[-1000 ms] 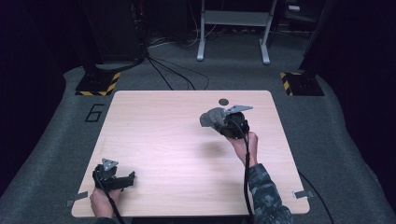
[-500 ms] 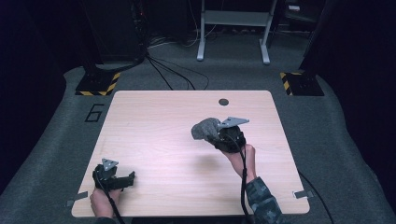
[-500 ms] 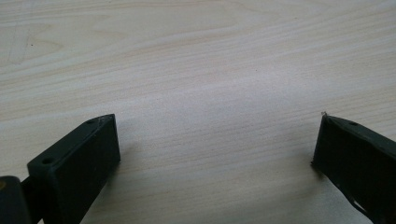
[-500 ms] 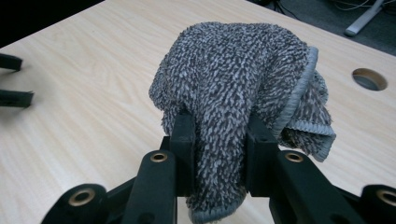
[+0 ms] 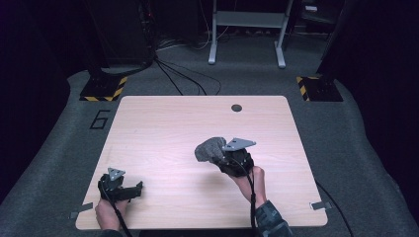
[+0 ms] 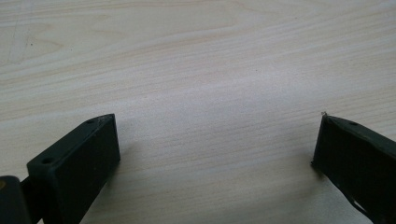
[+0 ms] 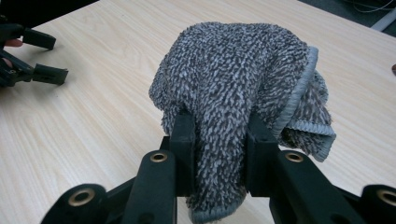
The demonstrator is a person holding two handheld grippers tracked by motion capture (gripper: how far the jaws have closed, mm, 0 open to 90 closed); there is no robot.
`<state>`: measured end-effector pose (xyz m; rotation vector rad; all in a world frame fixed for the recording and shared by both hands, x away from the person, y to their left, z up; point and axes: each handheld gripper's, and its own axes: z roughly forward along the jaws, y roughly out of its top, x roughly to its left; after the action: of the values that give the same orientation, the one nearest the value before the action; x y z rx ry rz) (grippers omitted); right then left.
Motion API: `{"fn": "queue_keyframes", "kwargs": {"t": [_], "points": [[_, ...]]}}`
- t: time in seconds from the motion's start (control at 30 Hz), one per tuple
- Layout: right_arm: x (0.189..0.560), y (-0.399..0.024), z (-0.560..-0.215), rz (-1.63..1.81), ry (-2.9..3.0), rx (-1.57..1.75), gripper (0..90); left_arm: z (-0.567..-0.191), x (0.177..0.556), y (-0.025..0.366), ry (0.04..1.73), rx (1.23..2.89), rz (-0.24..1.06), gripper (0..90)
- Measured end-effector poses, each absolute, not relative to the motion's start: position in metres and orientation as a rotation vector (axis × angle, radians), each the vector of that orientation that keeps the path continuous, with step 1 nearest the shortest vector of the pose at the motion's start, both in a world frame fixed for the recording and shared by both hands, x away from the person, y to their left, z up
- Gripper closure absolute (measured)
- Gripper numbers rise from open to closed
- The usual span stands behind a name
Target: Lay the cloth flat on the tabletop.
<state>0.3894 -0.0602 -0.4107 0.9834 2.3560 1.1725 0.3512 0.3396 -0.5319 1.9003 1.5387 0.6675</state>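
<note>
High view showed the left tool (image 5: 137, 187) at the near left corner of the pale wood-grain tabletop (image 5: 163, 128), jaws wide apart and holding nothing. Farther in, right of centre, the right tool (image 5: 217, 155) was clamped on a bunched grey cloth (image 5: 207, 148), nubby with a stitched hem. The cloth seemed picked up but not yet laid out or set down.

The cloth (image 7: 233, 88) is looking nubby and rough, grey terry with a smooth hem; the table (image 5: 163, 128) is showing pale, matt wood grain.
</note>
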Motion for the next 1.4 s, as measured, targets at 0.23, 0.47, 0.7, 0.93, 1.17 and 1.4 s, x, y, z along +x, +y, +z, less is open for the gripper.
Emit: {"fn": "queue_keyframes", "kwargs": {"t": [0.23, 0.47, 0.7, 0.93, 1.17, 1.4], "points": [[0.380, -0.054, -0.430, 1.174, 2.374, 1.016, 69.6, -0.532, 0.351, 0.340, 1.537, 1.901, 0.669, 0.4], [0.375, -0.046, -0.449, 1.136, 2.414, 1.038, 69.2, -0.532, 0.351, 0.340, 1.537, 1.901, 0.668, 0.5], [0.369, -0.041, -0.465, 1.121, 2.436, 1.045, 69.0, -0.532, 0.351, 0.339, 1.540, 1.888, 0.666, 0.5], [0.370, -0.034, -0.486, 1.037, 2.488, 1.050, 43.2, -0.532, 0.352, 0.340, 1.532, 1.896, 0.657, 0.5], [0.366, -0.054, -0.467, 1.163, 2.458, 1.067, 18.0, -0.528, 0.353, 0.335, 1.541, 1.860, 0.589, 0.2], [0.371, -0.090, -0.453, 1.198, 2.362, 1.156, 16.0, -0.507, 0.354, 0.306, 1.431, 1.902, 0.540, 0.3]]}}
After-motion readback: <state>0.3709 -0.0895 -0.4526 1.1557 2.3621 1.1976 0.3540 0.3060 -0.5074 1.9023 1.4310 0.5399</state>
